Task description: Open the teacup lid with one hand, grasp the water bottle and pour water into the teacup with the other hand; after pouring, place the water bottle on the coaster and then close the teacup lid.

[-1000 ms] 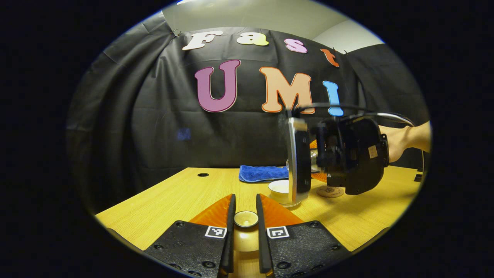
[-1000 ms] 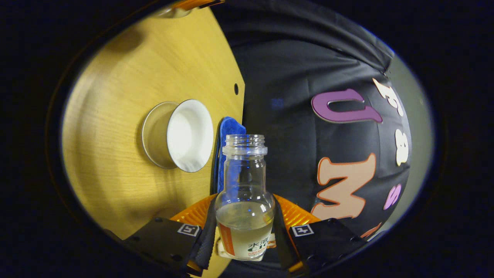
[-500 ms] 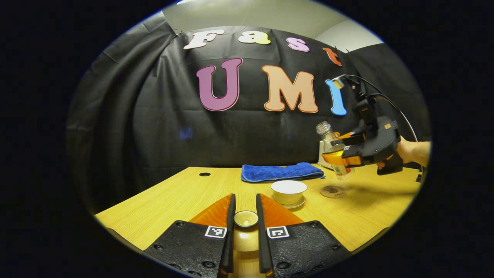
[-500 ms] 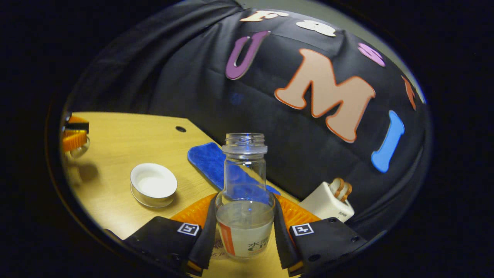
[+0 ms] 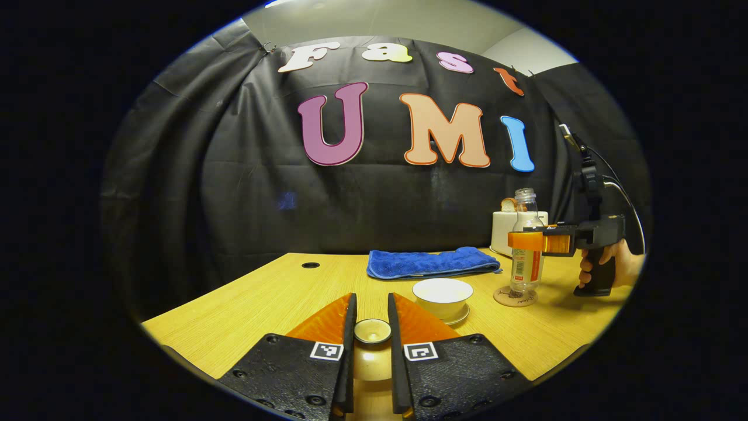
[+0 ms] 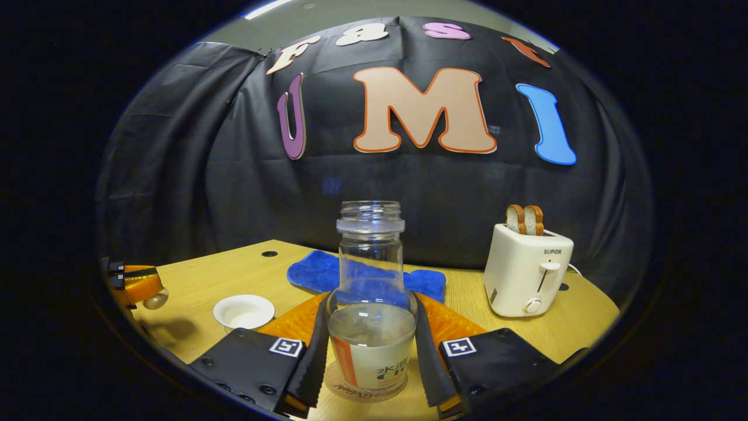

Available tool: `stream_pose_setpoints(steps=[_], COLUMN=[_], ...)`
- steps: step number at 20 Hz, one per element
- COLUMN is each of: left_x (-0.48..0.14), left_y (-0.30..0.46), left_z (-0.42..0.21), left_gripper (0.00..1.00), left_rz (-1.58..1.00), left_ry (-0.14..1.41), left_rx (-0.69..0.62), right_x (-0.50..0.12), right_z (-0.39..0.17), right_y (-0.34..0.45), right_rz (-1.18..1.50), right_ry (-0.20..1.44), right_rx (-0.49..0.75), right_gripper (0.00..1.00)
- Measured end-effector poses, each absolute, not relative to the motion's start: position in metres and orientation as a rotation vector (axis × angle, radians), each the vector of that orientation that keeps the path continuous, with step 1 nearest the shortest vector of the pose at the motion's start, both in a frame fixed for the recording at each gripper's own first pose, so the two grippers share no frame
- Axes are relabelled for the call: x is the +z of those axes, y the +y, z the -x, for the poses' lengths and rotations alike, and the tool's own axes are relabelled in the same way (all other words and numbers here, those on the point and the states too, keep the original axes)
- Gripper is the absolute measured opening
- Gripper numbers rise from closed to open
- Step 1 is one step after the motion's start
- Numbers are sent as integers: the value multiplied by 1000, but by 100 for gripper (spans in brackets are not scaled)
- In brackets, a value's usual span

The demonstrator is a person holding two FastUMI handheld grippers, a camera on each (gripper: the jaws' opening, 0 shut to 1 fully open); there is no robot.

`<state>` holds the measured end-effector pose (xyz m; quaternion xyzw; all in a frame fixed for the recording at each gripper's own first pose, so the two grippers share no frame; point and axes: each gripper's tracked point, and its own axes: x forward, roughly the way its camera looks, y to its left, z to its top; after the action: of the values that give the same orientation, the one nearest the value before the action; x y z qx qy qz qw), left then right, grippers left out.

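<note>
The right gripper (image 6: 368, 356) clasps the clear glass water bottle (image 6: 370, 304) upright on the round cork coaster (image 6: 357, 390), while the left gripper (image 5: 371, 351) pinches the cream ceramic teacup lid (image 5: 372, 332).

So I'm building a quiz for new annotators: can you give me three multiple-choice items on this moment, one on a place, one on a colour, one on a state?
1. Where is the bottle?
A. upright on the coaster
B. lying on the cloth
C. tilted over the teacup

2. What colour is the cloth?
A. red
B. blue
C. white

3. What is the state of the teacup?
A. lidded
B. tipped over
C. uncovered

Answers:
1. A: in the left gripper view the bottle's base stands on the coaster, in the right claw.
2. B: the folded cloth behind the teacup is blue.
3. C: its rim is bare, and the left claw holds the lid.
</note>
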<state>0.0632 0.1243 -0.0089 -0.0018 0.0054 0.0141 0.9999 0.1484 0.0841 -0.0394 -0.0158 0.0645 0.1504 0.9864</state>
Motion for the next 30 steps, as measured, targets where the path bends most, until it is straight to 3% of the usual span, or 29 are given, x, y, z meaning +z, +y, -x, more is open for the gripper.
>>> stream_pose_setpoints(steps=[18, 22, 26, 30], left_x=[-7, -7, -7, -6], left_y=[113, 111, 106, 95], left_z=[-77, -79, -86, -100], left_gripper=[23, 23, 24, 23], left_rz=[3, 3, 4, 3], left_ry=[8, 10, 10, 5], left_rx=[36, 37, 33, 14], right_x=[-51, -54, -55, -53], right_z=[-142, -142, -135, -115], right_y=[76, 74, 74, 67], right_rz=[-10, -11, -6, -7], right_ry=[10, 30, 29, 26], right_rx=[253, 247, 256, 288], right_gripper=[72, 77, 95, 99])
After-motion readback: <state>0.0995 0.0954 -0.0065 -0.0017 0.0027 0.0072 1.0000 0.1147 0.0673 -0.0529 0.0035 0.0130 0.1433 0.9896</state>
